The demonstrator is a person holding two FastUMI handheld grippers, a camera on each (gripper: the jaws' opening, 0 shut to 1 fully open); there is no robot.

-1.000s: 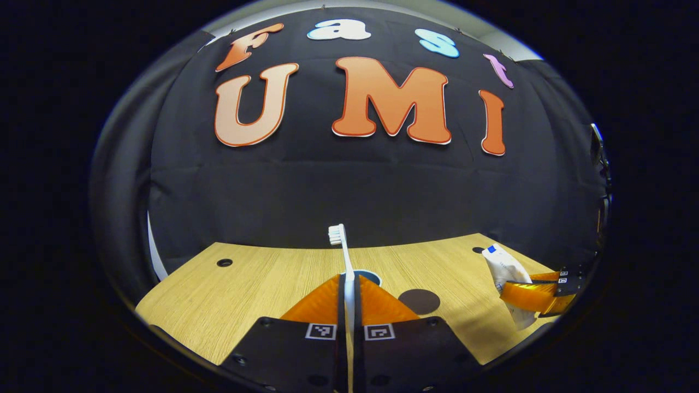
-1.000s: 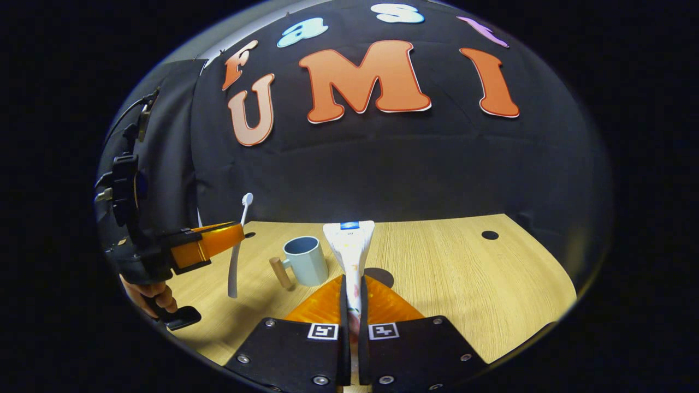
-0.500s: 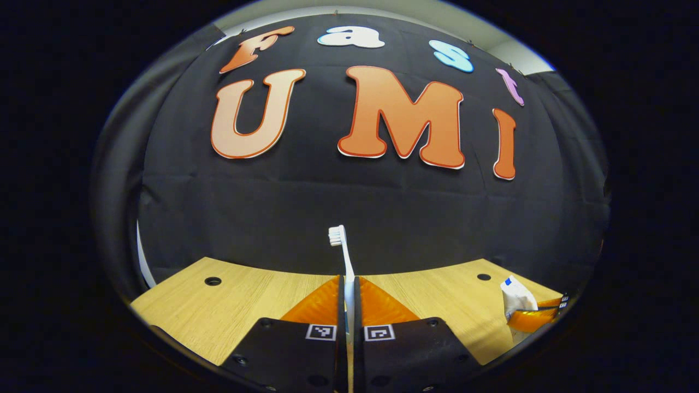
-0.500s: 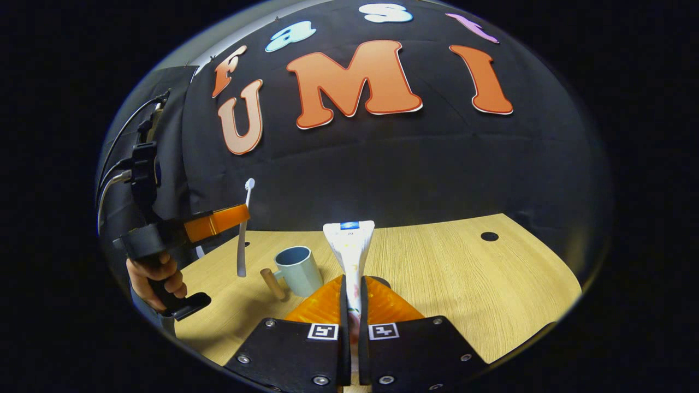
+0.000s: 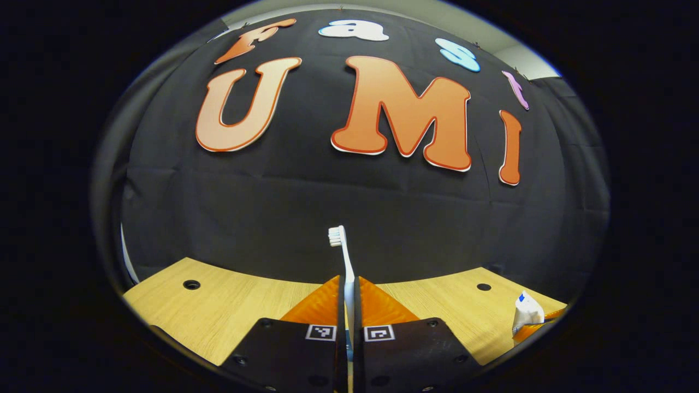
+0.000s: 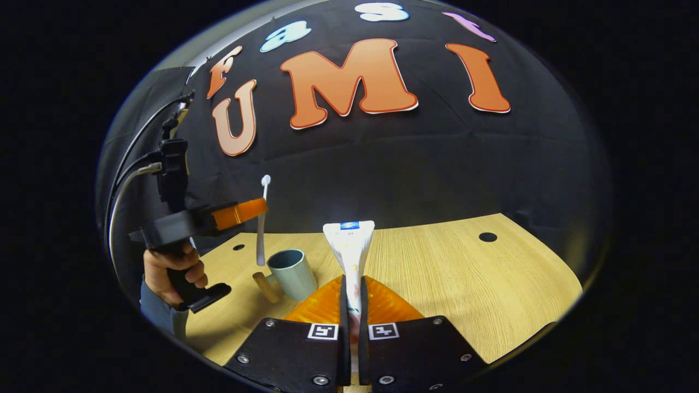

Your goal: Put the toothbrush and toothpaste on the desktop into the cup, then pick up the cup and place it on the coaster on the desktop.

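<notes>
A white toothbrush [image 5: 344,256] stands upright, head up, with my left gripper [image 5: 349,286] shut on its handle. In the right gripper view the left gripper [image 6: 261,208] holds that toothbrush [image 6: 261,240] in the air, its lower end just above the left rim of the pale blue cup [image 6: 294,274]. The cup stands on the desktop, and its wooden handle [image 6: 264,287] points to the front left. My right gripper [image 6: 352,286] is shut on the white toothpaste tube [image 6: 349,248], flat end up, to the right of the cup. The tube [image 5: 525,314] also sits at the left gripper view's right edge.
The wooden desktop [image 6: 464,278] has small round holes [image 6: 487,237] near its back edge. A hand [image 6: 166,270] grips the left gripper's handle, with cables rising behind it. The black cloth wall closes off the back of the desk.
The left gripper has risen and moved right with the toothbrush, to above the cup. Cup and coaster have dropped out of its view. The right gripper has stayed almost still.
</notes>
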